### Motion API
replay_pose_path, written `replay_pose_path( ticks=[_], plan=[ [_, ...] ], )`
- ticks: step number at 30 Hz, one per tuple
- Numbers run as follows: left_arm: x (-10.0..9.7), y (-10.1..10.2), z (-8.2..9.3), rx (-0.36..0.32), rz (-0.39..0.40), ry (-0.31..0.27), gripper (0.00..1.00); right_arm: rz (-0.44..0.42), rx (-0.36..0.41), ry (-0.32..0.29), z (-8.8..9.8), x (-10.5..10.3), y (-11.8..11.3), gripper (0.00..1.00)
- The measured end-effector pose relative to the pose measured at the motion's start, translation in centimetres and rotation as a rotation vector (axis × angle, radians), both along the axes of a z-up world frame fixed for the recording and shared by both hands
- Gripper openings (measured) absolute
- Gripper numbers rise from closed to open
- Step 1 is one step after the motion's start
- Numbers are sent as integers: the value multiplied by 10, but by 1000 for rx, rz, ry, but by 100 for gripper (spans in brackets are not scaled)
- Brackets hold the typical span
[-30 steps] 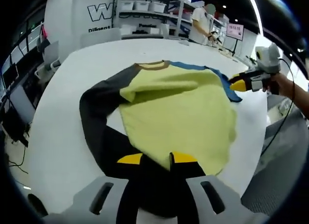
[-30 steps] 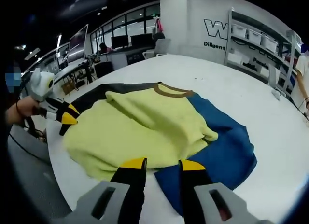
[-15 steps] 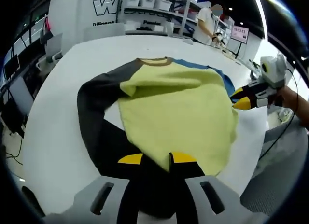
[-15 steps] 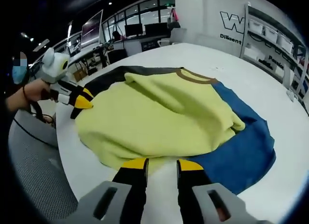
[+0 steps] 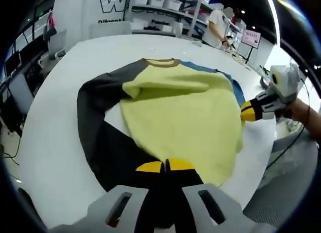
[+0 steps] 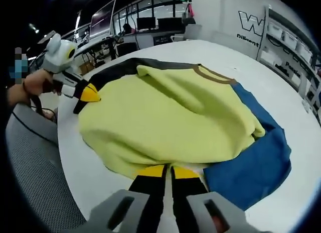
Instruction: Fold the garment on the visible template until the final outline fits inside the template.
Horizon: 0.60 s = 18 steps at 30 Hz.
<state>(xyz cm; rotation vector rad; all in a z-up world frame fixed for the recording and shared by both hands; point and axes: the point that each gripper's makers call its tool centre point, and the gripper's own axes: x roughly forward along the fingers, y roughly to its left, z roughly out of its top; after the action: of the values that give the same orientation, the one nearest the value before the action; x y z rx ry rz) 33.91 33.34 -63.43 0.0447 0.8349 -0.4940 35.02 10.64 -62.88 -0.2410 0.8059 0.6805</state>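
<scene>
Sweater [image 5: 180, 117] lies spread on the white table [image 5: 55, 142], hem at the near edge by the person, collar [image 5: 159, 63] toward the far edge. Yellow body, dark sleeve [image 5: 95, 127] on one side, blue sleeve [image 6: 256, 162] on the other. No template outline can be made out; prob. under the fabric.

Left gripper [image 5: 165, 166]: jaws together at the near edge, right where dark sleeve meets yellow hem; looks clamped on cloth, though the pinch itself is too tight in frame to be sure. Same gripper seen in right gripper view [image 6: 90, 93], at the hem corner on the dark-sleeve side.

Right gripper [image 6: 168, 171]: jaws together on the yellow hem edge, next to the blue sleeve. Seen from left gripper view [image 5: 248, 111] at the hem corner on the blue side.

Progress: early, in my judgement. Body has a soft crease near the shoulder, both sleeves stick out past the body, so outline is wide. Both hem corners appear gripped, so a bottom-to-collar fold seems to be the step in hand. Left: that fold, sleeves tucked in, final check vs template.
</scene>
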Motion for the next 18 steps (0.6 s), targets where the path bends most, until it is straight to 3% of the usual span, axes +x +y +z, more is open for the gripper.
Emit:
replay_pose_path(
  ticks=[10,16,18],
  plan=[
    [1,-4,-2,-27,12,17,0,52,-27,34,-11,-9,12,0],
    [0,-4,-3,-26,20,28,0,51,-58,19,-13,-7,12,0],
    [-3,-6,3,-60,30,47,0,47,-54,25,-13,-7,11,0]
  ],
)
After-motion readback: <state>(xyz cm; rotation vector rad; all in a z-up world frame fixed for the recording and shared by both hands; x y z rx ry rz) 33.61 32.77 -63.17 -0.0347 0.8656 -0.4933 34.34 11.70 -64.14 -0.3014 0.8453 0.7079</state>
